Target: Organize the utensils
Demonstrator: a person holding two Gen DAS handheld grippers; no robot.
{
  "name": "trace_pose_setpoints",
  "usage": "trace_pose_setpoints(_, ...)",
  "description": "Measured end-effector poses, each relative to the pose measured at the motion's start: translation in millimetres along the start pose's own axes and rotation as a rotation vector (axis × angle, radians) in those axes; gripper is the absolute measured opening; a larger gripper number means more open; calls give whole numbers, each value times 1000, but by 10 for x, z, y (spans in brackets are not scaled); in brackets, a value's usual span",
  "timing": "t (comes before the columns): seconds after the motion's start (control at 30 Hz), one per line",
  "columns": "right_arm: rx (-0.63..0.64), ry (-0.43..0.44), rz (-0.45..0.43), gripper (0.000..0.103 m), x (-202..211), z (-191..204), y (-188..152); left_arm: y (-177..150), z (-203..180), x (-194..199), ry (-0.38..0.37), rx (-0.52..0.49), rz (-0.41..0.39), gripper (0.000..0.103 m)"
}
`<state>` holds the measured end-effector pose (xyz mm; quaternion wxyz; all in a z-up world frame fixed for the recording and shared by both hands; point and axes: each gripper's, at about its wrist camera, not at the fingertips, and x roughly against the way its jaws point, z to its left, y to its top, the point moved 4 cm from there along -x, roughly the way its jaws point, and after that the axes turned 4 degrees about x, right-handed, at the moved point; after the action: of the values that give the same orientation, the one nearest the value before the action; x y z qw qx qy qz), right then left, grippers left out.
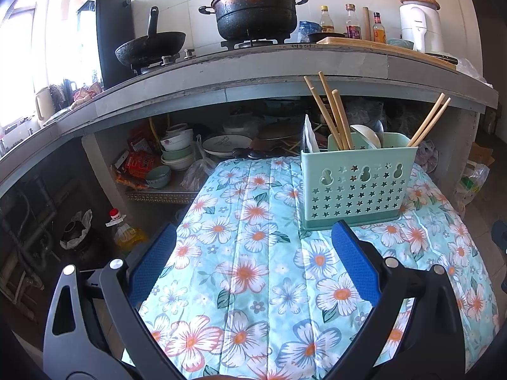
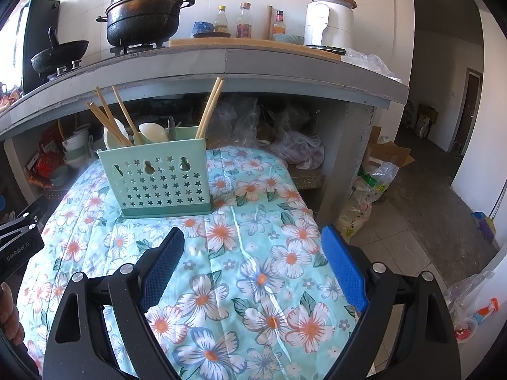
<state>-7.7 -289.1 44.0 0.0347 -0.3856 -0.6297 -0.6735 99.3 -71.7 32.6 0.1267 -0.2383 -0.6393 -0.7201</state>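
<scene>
work surface: a table under a floral cloth (image 1: 253, 253), set in front of a kitchen counter (image 1: 221, 72). no loose utensil lies on any part of the cloth that either view shows.
utensil holder: a pale green plastic holder (image 1: 355, 186) with star cut-outs stands upright on the far half of the cloth, well clear of both grippers. in the left wrist view it sits to the right of centre, in the right wrist view to the left of centre.
contents, one end: four wooden chopsticks (image 1: 329, 114) lean together in the end compartment.
contents, middle: a white spoon (image 2: 152, 131) and what looks like a metal handle behind it; the exact compartment cannot be told.
contents, other end: two more chopsticks (image 1: 427, 120) lean outward from the opposite end.
unclear item: something white and flat stands at the holder's outer edge beside the four chopsticks; too hidden to name.
left gripper (image 1: 253, 266): jaws spread wide, nothing between the blue pads, hovering over bare cloth.
right gripper (image 2: 253, 269): likewise released and empty, above the near cloth.
progress, judged: utensils appear gathered into the holder, so the task looks at or near its end.
remaining, judged: possibly uniting the split chopstick groups; otherwise nothing outstanding is visible.
</scene>
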Motion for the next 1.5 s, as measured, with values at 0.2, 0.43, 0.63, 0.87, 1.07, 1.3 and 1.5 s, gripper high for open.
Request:
trace_pose_setpoints(0.2,0,1,1,86,-1,-1,5,-9,8,0,1,2,3,94)
trace_pose_setpoints(0.43,-4,4,-1,86,17,21,4,-29,15,10,0,2,6,94)
trace_pose_setpoints(0.63,-5,5,0,86,33,50,4,-71,65,-29,-3,10,18,94)
trace_pose_setpoints(0.87,-1,15,6,86,37,92,-14,-71,116,-68,9,17,27,94)
trace_pose_setpoints(1.07,-4,18,4,86,44,88,-17,-73,118,-68,9,16,27,94)
trace_pose_setpoints(1.3,-10,19,9,86,36,76,-18,-78,109,-64,10,12,28,94)
trace_pose_setpoints(1.5,-9,22,9,86,31,75,-23,-83,105,-75,9,11,31,94)
